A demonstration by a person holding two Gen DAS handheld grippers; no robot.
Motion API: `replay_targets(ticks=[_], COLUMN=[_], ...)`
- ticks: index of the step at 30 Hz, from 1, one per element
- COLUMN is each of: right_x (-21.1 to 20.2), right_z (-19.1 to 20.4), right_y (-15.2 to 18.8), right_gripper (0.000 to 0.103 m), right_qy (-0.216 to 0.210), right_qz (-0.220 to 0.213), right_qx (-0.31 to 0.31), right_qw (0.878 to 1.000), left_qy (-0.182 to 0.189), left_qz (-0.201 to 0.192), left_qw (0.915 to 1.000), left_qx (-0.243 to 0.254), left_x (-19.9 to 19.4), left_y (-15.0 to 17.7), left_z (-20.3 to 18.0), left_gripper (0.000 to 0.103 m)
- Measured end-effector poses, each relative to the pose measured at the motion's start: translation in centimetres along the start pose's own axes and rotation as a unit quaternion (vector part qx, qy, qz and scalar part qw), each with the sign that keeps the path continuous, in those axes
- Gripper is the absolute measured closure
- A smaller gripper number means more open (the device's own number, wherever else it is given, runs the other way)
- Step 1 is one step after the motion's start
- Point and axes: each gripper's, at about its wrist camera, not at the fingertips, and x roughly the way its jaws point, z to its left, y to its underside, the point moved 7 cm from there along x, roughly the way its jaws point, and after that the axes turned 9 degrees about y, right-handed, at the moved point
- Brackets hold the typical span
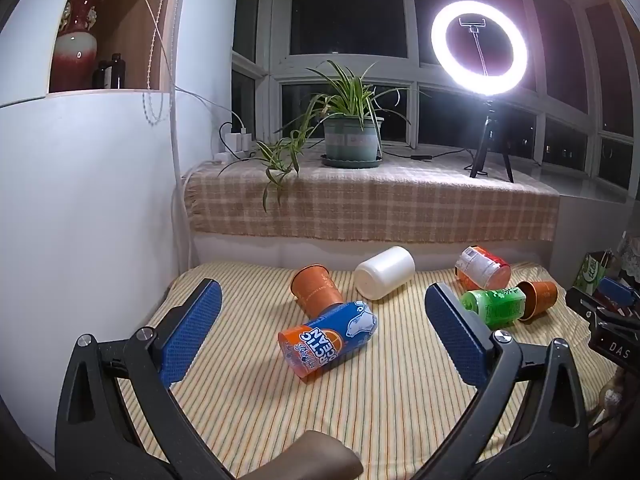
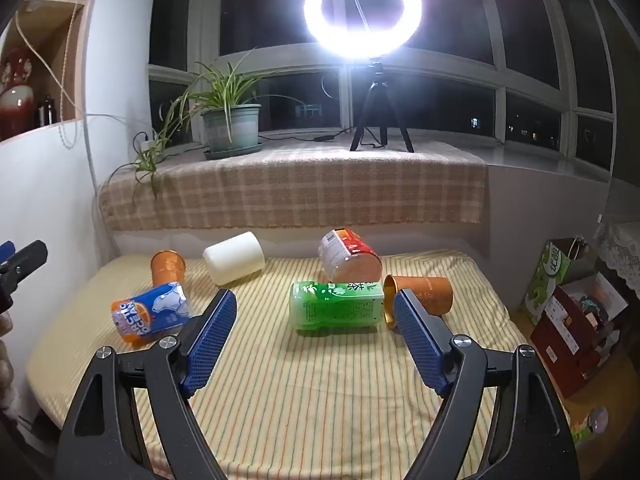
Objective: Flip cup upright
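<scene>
Several cups lie on their sides on a striped cloth (image 1: pixel 280 412). A blue-and-orange "Arctic Ocean" cup (image 1: pixel 329 338) (image 2: pixel 151 313) lies ahead of my open, empty left gripper (image 1: pixel 322 292). Behind it lie an orange cup (image 1: pixel 315 288) (image 2: pixel 168 267) and a white cup (image 1: pixel 385 273) (image 2: pixel 234 257). A green cup (image 2: pixel 336 306) (image 1: pixel 494 305) lies just ahead of my open, empty right gripper (image 2: pixel 314 300). A red-and-white cup (image 2: pixel 350 256) (image 1: pixel 482 268) and another orange cup (image 2: pixel 420 294) (image 1: pixel 538 294) lie by it.
A checked cloth covers the window ledge (image 1: pixel 372 204) behind the table, with a potted plant (image 1: pixel 352 136) and a ring light on a tripod (image 2: pixel 362 8). A white wall (image 1: pixel 80 200) stands at the left. Boxes and bags (image 2: pixel 572 304) sit on the floor at the right.
</scene>
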Motion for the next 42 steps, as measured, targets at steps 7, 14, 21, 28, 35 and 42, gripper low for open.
replay_targets(ticks=[7, 14, 21, 28, 35, 42], right_x=[-0.18, -0.09, -0.11, -0.06, -0.07, -0.03], right_z=[-0.28, -0.3, -0.27, -0.28, -0.25, -0.31], right_y=[0.09, -0.2, -0.13, -0.12, -0.14, -0.08], right_gripper=[0.022, 0.022, 0.022, 0.022, 0.022, 0.022], right_qy=[-0.001, 0.004, 0.003, 0.004, 0.004, 0.005], right_qz=[0.003, 0.0, 0.0, 0.001, 0.002, 0.003], right_qx=[-0.004, -0.004, -0.003, -0.003, -0.002, -0.002], right_qw=[1.0, 1.0, 1.0, 1.0, 1.0, 1.0], left_qy=[-0.002, -0.004, -0.003, -0.003, -0.004, -0.004], left_qz=[0.002, -0.002, -0.002, -0.001, -0.002, -0.002], left_qw=[1.0, 1.0, 1.0, 1.0, 1.0, 1.0], left_qx=[-0.001, 0.002, 0.001, 0.001, 0.001, 0.001], left_x=[-0.04, -0.68, -0.7, -0.64, -0.69, -0.67], left_y=[-0.05, -0.83, -0.77, -0.75, -0.79, -0.75], left_z=[0.15, 0.82, 0.76, 0.72, 0.7, 0.65], left_gripper=[0.0, 0.0, 0.0, 0.0, 0.0, 0.0])
